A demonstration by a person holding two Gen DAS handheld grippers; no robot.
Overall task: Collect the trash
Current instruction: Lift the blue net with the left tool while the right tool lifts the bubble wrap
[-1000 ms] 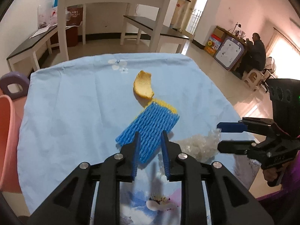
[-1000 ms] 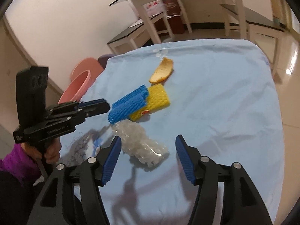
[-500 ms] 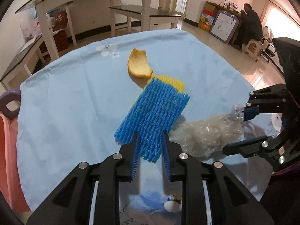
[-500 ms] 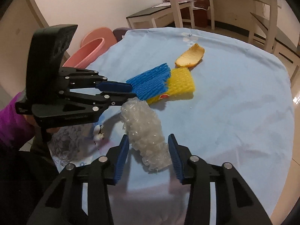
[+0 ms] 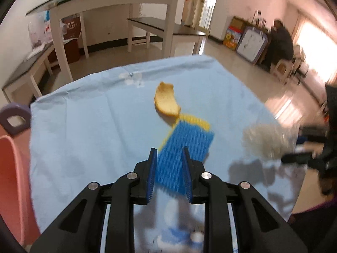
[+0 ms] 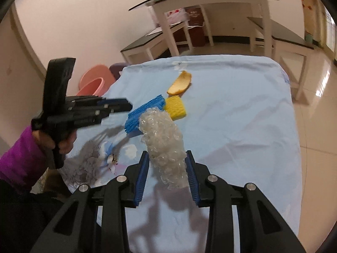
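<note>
Bubble wrap now lifted off blue tablecloth, pinched between just-closed right gripper pads; previously lying flat. Left gripper unchanged, half-parted, empty over blue foam net.

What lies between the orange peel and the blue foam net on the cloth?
A yellow foam net lies between the peel and the blue net, partly under the blue one. The right wrist view shows it best.
</note>
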